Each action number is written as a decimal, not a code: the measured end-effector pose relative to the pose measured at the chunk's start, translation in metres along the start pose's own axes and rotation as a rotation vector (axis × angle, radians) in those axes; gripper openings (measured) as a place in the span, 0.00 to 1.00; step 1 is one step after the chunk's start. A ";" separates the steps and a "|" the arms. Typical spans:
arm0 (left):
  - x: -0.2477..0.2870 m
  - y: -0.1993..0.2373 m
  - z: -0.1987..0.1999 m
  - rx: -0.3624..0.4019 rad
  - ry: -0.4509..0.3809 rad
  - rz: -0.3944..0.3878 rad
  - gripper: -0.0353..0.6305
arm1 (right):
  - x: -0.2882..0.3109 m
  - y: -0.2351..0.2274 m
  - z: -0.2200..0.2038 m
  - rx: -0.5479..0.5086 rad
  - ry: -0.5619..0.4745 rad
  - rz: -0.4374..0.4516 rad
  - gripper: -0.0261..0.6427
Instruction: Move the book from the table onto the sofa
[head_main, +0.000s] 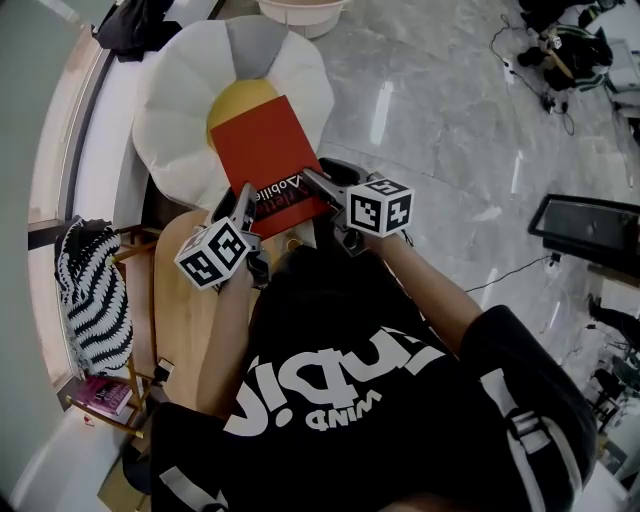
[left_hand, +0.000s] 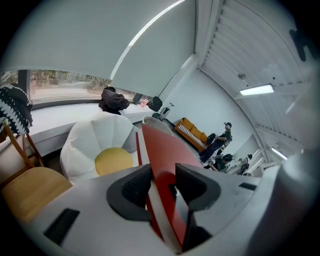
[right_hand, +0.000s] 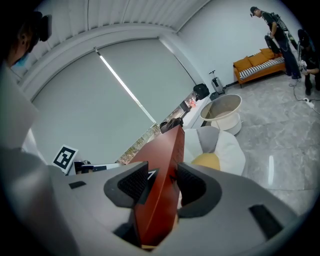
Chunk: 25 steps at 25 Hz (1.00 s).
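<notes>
A red book (head_main: 265, 160) hangs in the air over the white flower-shaped sofa (head_main: 180, 90) with its yellow centre (head_main: 235, 100). My left gripper (head_main: 242, 200) is shut on the book's near left edge. My right gripper (head_main: 315, 185) is shut on its near right edge. In the left gripper view the book (left_hand: 162, 155) stands on edge between the black pads (left_hand: 135, 187), with the sofa (left_hand: 100, 142) beyond. In the right gripper view the book (right_hand: 162, 170) sits between the pads (right_hand: 192, 185), and the sofa (right_hand: 225, 145) lies behind it.
A wooden table (head_main: 185, 310) lies below my left arm. A black-and-white striped cushion (head_main: 90, 295) rests on a chair at the left. A round white tub (right_hand: 222, 112) stands past the sofa. An orange couch (right_hand: 257, 65) and people stand far off on the grey marble floor (head_main: 450, 120).
</notes>
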<state>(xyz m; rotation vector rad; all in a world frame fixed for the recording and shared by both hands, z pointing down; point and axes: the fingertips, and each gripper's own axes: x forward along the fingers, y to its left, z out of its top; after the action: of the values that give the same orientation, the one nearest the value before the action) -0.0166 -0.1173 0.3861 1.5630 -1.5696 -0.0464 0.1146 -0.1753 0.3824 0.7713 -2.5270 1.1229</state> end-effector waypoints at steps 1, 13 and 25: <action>0.005 -0.001 0.005 0.000 -0.004 0.004 0.29 | 0.005 -0.004 0.006 0.000 0.002 0.006 0.31; 0.076 -0.005 0.063 -0.032 -0.015 0.045 0.29 | 0.058 -0.048 0.077 -0.005 0.038 0.055 0.31; 0.126 -0.021 0.096 -0.083 -0.065 0.100 0.29 | 0.085 -0.085 0.134 -0.037 0.086 0.120 0.30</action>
<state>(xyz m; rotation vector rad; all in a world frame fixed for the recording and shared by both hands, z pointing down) -0.0322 -0.2769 0.3845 1.4302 -1.6731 -0.1065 0.0889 -0.3536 0.3830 0.5563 -2.5426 1.1171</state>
